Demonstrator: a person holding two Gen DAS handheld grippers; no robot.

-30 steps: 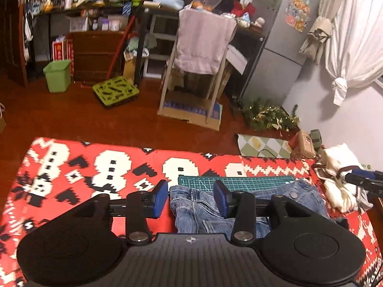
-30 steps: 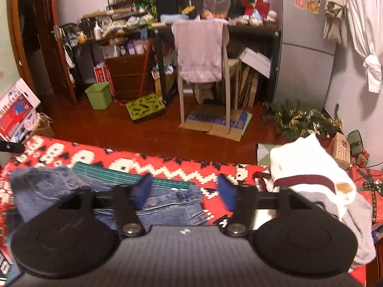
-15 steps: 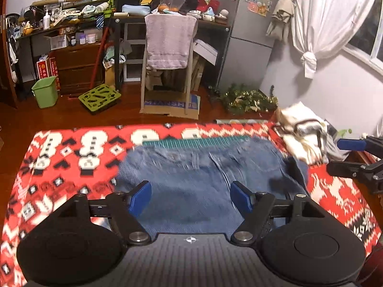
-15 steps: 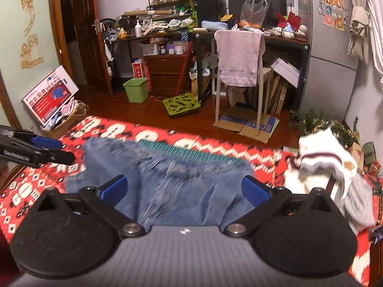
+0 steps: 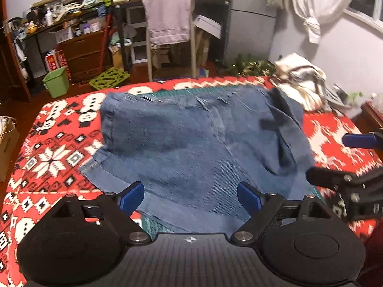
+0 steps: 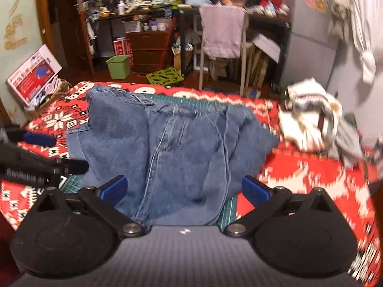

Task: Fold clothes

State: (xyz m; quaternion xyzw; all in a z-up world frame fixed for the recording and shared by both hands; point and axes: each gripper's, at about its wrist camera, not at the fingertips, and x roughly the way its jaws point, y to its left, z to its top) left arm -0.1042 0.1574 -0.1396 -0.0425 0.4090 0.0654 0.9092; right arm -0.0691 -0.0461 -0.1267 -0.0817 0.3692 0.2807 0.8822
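**Jeans laid out, fold barely started**

The jeans [image 5: 191, 143] lay spread over the centre of both views, on a green cutting mat [image 5: 153, 224] that peeked out at the far and near edges, all on the tabletop w/ red patterned cloth [image 5: 55, 148]. They looked like a wide, roughly squarish slab of denim, poss. already doubled over once, but blur made the layers hard to count. In the left wrist view the right-hand edge was rumpled and flipped up in a dark fold at centre right; the left side showed a hem sticking out at lower left of the garment. So not a neat packet.

Left tongs [image 5: 191, 197] were wide apart, nothing betw. the blue pads, hovering at the near edge of the denim in the bottom centre of frame. Right tongs [image 6: 184, 191] were likewise spread and empty, over the near edge in their own view; they also showed at the right edge of the left view.

A second heap, a cream striped garment [image 6: 308, 114], sat crumpled at upper right of the tabletop, well apart from the jeans and untouched.

Judgement: early stage. Prob. left to do: smooth the rumpled edge, fold the jeans down at least once more, then tackle the cream pile.
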